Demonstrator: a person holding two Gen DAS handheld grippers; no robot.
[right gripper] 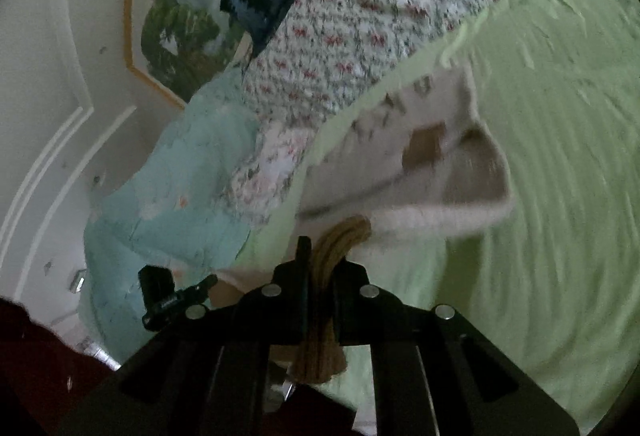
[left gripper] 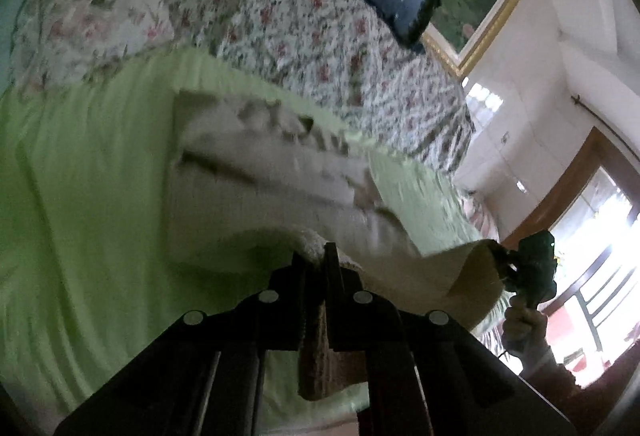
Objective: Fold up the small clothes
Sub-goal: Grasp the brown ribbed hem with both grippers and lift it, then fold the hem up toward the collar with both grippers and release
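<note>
Left gripper pinching the garment hem | right gripper pinching its tan trim | cream knit lifted over the green sheet | soft, floppy, light: you'd best grip corners.

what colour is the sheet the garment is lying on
Light green sheet, plain, clearest in the right wrist view.

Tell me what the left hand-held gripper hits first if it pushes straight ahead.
The left hand-held gripper already pinches the cream garment; going on, it would likely press that cloth into the green bedsheet. Depth is unclear.
</note>
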